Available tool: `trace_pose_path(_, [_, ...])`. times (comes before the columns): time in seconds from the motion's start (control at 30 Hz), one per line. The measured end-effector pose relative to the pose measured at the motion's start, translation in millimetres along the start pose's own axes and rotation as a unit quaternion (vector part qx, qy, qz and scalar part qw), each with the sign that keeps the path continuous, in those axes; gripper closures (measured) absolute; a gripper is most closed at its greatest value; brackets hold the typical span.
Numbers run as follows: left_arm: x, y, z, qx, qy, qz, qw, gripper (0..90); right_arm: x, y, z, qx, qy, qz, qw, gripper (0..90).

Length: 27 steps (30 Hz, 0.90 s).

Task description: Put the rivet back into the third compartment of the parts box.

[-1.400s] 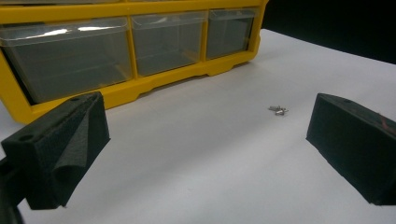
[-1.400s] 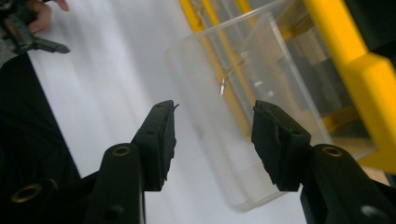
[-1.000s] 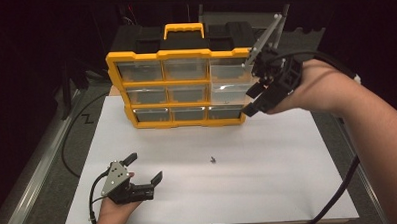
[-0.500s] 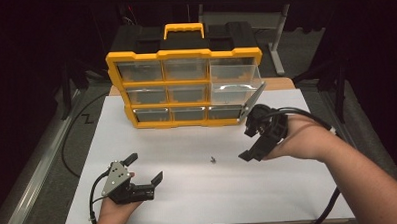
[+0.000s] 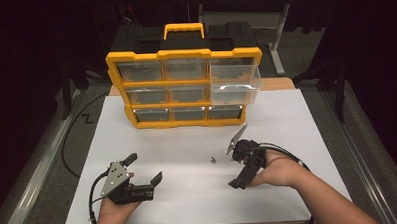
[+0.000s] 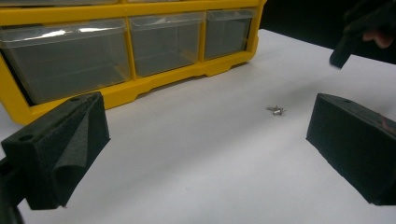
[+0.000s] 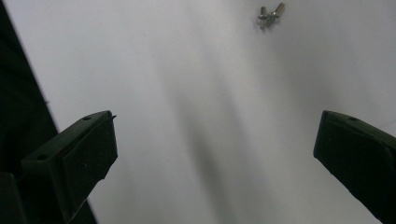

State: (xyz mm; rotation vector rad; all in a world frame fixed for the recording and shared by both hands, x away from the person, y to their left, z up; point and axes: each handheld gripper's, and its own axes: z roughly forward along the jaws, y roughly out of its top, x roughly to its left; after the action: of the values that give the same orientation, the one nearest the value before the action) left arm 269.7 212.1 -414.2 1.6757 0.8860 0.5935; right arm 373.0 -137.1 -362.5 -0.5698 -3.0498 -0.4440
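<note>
A small cluster of metal screws [image 5: 213, 159] lies on the white board [image 5: 297, 123], seen close in the left gripper view [image 6: 276, 110] and at the top of the right gripper view [image 7: 269, 15]. My right gripper [image 5: 236, 167] rests low just right of the screws, open, nothing between its jaws [image 7: 215, 163]. At the front left my left gripper [image 5: 144, 167] stands open and empty [image 6: 205, 154], facing the screws. A yellow drawer organizer [image 5: 185, 87] stands at the back, with its top right clear drawer [image 5: 234, 83] pulled out.
The organizer's lower drawers [image 6: 163, 42] are closed. The right gripper's jaw [image 6: 345, 44] shows at the top right of the left gripper view. Cables trail from both grippers off the board's front. Dark floor and a metal rail [image 5: 33, 168] lie left of the board.
My right gripper has come away from the organizer's pulled-out drawer and dropped toward the front, landing beside the screws. The left gripper has stayed put.
</note>
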Motion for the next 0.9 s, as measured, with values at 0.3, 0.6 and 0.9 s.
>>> trace_pose_path(0.3, [0.0,-0.3,0.0,0.003,-0.003,0.001,1.0,0.3,-10.8,19.1,37.1,-0.025,-0.001,-0.014,0.9996,31.7])
trace_pose_path(0.6, [0.2,-0.4,0.0,0.002,-0.006,0.0,1.0,0.3,-12.2,47.8,47.8,-0.037,-0.02,-0.034,0.9985,52.4])
trace_pose_path(0.9, [0.6,-0.2,-0.4,0.001,-0.007,-0.001,1.0,0.3,-15.7,54.0,54.8,-0.019,-0.026,-0.043,0.9986,64.0])
